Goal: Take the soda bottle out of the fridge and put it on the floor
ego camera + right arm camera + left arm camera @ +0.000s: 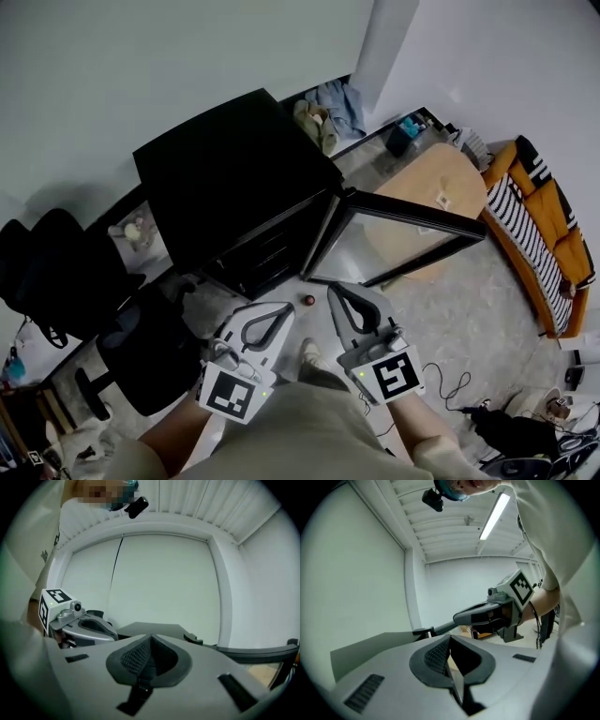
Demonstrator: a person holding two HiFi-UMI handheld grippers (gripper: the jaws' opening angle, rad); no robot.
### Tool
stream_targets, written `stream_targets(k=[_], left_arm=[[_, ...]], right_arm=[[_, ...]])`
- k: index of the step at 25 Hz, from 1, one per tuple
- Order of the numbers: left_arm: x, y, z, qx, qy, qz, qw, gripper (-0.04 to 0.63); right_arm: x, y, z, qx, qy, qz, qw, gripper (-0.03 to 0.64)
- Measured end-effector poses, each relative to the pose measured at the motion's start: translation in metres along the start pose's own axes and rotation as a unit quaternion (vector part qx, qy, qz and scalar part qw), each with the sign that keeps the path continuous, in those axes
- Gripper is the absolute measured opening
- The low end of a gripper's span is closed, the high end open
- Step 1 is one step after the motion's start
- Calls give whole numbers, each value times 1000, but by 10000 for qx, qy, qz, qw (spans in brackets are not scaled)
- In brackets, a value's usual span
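Observation:
A black fridge (234, 169) stands on the floor ahead with its glass door (394, 239) swung open to the right. A small dark red round thing (308, 300), perhaps a bottle's cap seen from above, sits on the floor just in front of the fridge, between the two gripper tips. My left gripper (284, 307) (450, 639) is shut and holds nothing. My right gripper (333, 289) (151, 637) is likewise shut and empty. Both are held close to the person's body with their tips toward the fridge. Both gripper views look up at walls and ceiling. The fridge's inside is hidden.
A round wooden table (431, 187) stands behind the open door. An orange and striped sofa (539, 225) runs along the right. A black office chair (56, 272) is at the left. Cables (450, 384) lie on the floor at lower right.

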State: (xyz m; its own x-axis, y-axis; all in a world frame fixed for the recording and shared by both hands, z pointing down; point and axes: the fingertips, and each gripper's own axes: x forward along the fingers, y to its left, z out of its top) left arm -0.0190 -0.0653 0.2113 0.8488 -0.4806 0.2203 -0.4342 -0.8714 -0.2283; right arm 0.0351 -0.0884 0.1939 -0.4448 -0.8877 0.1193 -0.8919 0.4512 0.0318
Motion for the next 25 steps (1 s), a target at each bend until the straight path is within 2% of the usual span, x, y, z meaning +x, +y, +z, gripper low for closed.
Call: stream_targets(k=[5,12,17,25], left_arm=[[-27,15,42,54,-286,227,9993,5],[-56,34,86,303,-673,564,9957,5],[-70,47,97,197,-790,763,9938,5],[-70,54,90,48,-756,879,9932,5]], right_arm=[[-10,11,55,-73,-505,61,9987,-3],[-21,26,105,-174,-848,283,9958,-3],[-24,40,110,-272,-822,485,9951,-3],[-16,34,105,-352,-753,485,9954,-3]])
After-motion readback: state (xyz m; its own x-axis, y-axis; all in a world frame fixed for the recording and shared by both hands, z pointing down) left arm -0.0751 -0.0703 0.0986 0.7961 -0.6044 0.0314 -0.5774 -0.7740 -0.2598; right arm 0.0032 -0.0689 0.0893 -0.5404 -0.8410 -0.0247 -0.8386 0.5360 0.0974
